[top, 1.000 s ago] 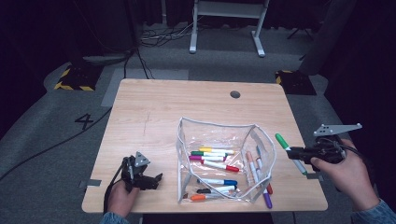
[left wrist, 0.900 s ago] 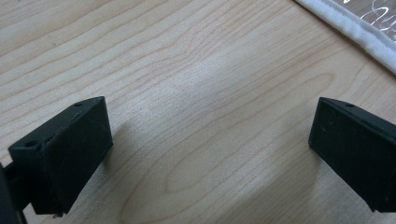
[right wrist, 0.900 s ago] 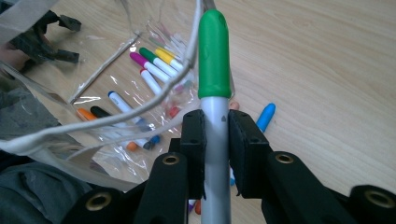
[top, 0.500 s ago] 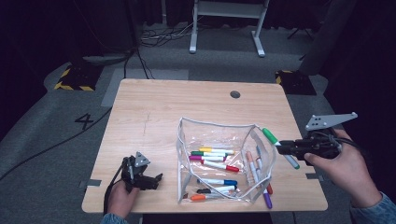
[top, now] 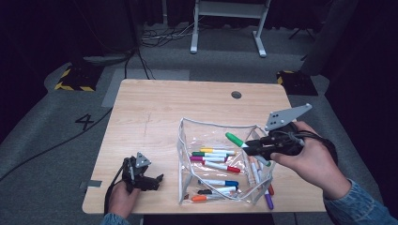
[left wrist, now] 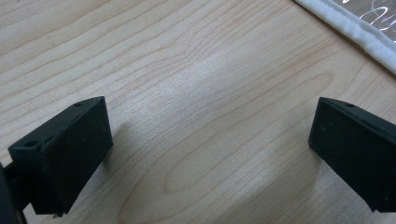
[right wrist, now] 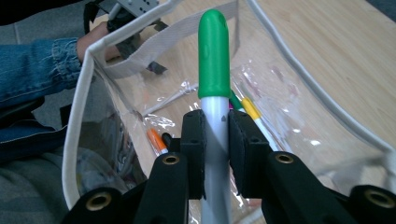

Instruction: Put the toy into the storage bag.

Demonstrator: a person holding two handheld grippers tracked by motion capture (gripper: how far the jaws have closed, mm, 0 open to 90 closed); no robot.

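Green-capped marker (right wrist: pixel 213 60) has been carried from bench edge to over the clear pouch (top: pixel 185 140), clamped between right gripper (top: pixel 248 146) jaws for dropping in; left gripper (top: pixel 157 179) jaws are held open.

Green-capped marker (right wrist: pixel 214 56), grey barrel, cap pointing ahead, hangs tilted over the open mouth of the clear pouch (top: pixel 187 140), which lies full of markers.

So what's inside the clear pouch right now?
The clear pouch holds a loose pile of markers: yellow, green, red, blue, orange and purple caps show. Any underneath are covered. The green-capped marker hangs above its opening in the right gripper.
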